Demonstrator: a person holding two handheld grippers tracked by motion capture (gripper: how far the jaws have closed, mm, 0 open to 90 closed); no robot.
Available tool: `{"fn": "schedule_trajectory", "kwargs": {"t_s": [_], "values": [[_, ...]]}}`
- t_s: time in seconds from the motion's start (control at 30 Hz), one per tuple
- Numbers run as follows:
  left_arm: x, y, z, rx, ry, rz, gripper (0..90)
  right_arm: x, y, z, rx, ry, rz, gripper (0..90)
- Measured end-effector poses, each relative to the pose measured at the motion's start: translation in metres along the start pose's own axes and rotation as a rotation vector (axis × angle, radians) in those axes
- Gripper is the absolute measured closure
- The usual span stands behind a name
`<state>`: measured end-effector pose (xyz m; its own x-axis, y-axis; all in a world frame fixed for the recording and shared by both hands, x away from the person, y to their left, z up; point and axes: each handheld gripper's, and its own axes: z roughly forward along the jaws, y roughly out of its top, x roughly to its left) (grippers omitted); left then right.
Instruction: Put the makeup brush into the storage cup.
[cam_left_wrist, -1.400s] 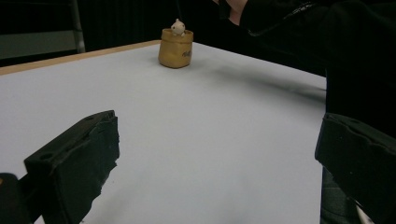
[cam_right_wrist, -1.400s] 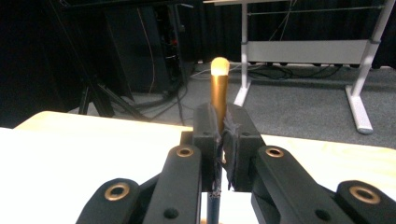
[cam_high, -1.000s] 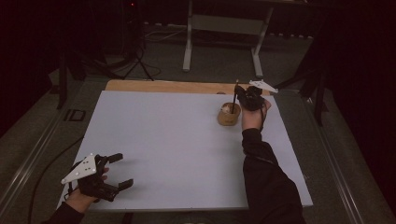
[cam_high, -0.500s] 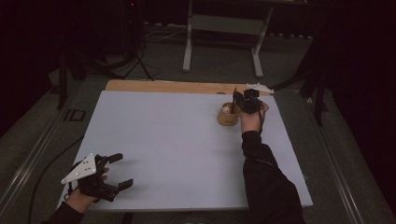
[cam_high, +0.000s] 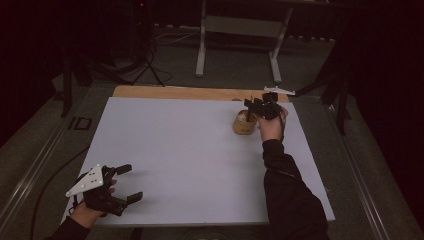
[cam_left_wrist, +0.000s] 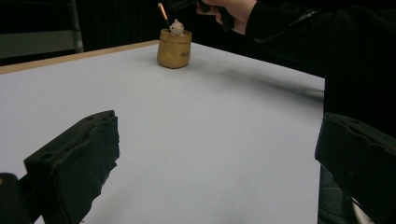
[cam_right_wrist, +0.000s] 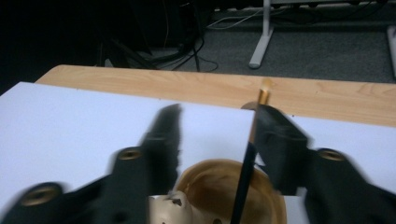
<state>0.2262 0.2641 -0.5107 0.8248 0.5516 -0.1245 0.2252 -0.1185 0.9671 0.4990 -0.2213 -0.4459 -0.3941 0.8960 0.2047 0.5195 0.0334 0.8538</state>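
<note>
right gripper (cam_right_wrist: 217, 140): mine, over the holder at the far right of the sheet. Jaws have just been opening; they stand apart, the pencil between them, leaning against the right-hand jaw. Motion blur, so I can't tell if that jaw presses it. I read it as let go.
pencil (cam_right_wrist: 247, 163): dark shaft, gold top end, standing tilted inside the pencil holder (cam_high: 244, 122), tip hidden in the cup.
pencil holder: small tan cup, upright on the white sheet (cam_high: 190, 160), near the wooden table edge (cam_high: 175, 93). A small pale figurine (cam_left_wrist: 176, 27) sits on its rim.
left gripper (cam_high: 117, 185): parked at the near left corner, jaws wide and empty, well apart from the holder.
step: pencil dropped into cup, I judge; pulling back comes next.
risk 1: shaft rests against the right-hand jaw, so lifting away sideways could drag the pencil out or flip it onto the sheet.
risk 2: cup looks light; a snagged pencil or a jaw catching the rim could tip it.
risk 3: figurine is just under the left-hand jaw and could get knocked.
fix: go straight up, jaws wider first.
</note>
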Motion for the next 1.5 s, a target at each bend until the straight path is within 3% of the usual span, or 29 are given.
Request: {"fn": "schedule_trajectory", "kwargs": {"t_s": [0.13, 0.37, 0.6, 0.67, 0.87, 1.27, 1.5], "values": [[0.000, 0.000, 0.000, -0.001, 0.001, -0.001, 0.5, 0.003, 0.009, -0.006, 0.001, 0.013, 0.000, 22.5], [0.000, 0.000, 0.000, 0.000, 0.002, -0.001, 0.4, 0.005, 0.019, -0.021, 0.023, 0.024, 0.000, 10.8], [0.000, 0.000, 0.000, 0.004, 0.003, 0.000, 0.5, 0.006, 0.019, -0.040, 0.057, 0.097, -0.037, 10.7], [0.000, 0.001, 0.000, 0.008, 0.001, 0.001, 0.4, 0.008, 0.018, -0.046, 0.043, 0.096, -0.069, 10.7], [-0.001, 0.000, 0.002, 0.014, -0.005, -0.001, 0.5, 0.008, 0.016, -0.063, 0.035, 0.120, -0.088, 12.2], [-0.001, 0.000, 0.002, 0.015, -0.006, 0.000, 0.5, 0.018, 0.004, -0.076, 0.040, 0.264, -0.143, 12.6], [-0.002, 0.001, 0.001, 0.013, -0.002, 0.001, 0.4, 0.020, -0.001, -0.086, 0.049, 0.277, -0.183, 11.9]]}}
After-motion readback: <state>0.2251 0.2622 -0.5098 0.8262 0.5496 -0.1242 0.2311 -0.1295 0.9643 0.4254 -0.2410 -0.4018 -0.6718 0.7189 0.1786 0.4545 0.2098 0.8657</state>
